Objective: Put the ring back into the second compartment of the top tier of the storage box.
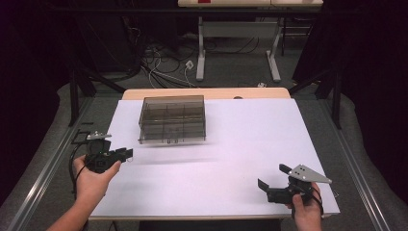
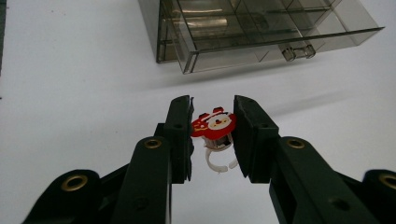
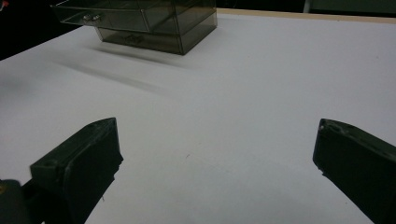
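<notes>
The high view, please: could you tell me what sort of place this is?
Probably a lab set up for recording: a table under a white sheet, loose cables on the floor, dark frame posts, and another desk behind.

Lab: loose floor cables (image 1: 163, 65), dark frame rig (image 1: 77, 91).

Both hand-held grippers are matte black with two blocky jaws on brass-ringed pivot arms, the left gripper (image 2: 212, 135) trailing a black cable behind its body and the right gripper (image 1: 274, 179) topped by a grey three-cornered plate.
</notes>
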Tool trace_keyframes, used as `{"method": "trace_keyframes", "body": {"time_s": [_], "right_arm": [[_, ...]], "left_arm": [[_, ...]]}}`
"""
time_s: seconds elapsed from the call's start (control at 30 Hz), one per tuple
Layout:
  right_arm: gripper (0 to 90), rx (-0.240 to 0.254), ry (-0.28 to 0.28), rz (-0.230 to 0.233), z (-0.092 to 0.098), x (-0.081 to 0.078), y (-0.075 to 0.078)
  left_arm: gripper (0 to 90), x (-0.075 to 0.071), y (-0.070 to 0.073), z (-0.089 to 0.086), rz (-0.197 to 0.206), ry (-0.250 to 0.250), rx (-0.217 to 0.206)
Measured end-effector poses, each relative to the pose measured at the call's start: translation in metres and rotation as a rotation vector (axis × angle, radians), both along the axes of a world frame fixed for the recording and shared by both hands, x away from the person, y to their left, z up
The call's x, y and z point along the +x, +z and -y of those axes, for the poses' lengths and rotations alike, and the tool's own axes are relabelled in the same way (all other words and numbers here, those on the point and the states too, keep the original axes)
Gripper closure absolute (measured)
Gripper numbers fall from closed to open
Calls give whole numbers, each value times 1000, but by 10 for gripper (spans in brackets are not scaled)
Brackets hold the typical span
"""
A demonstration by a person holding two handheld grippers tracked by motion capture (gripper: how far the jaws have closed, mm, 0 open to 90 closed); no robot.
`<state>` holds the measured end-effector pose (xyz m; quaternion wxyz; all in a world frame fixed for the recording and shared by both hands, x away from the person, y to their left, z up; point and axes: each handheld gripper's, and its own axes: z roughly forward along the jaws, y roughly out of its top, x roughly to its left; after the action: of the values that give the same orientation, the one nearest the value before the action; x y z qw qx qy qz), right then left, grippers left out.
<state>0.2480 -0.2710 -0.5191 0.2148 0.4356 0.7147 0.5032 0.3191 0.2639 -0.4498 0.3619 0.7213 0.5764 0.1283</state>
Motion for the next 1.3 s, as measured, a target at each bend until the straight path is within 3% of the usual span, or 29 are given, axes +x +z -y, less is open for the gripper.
{"method": "trace_keyframes", "body": {"time_s": [0.17,0.57,0.8,1.3], "right_arm": [[4,0,1,1,0,0,0],[4,0,-1,1,0,0,0],[4,4,-4,-1,0,0,0],[4,4,-1,-1,0,0,0]], "left_arm": [[684,3,4,2,-4,-12,-3],[684,15,20,16,33,-19,-1],[684,20,28,24,37,-33,28],[684,35,33,42,50,-43,23]]}}
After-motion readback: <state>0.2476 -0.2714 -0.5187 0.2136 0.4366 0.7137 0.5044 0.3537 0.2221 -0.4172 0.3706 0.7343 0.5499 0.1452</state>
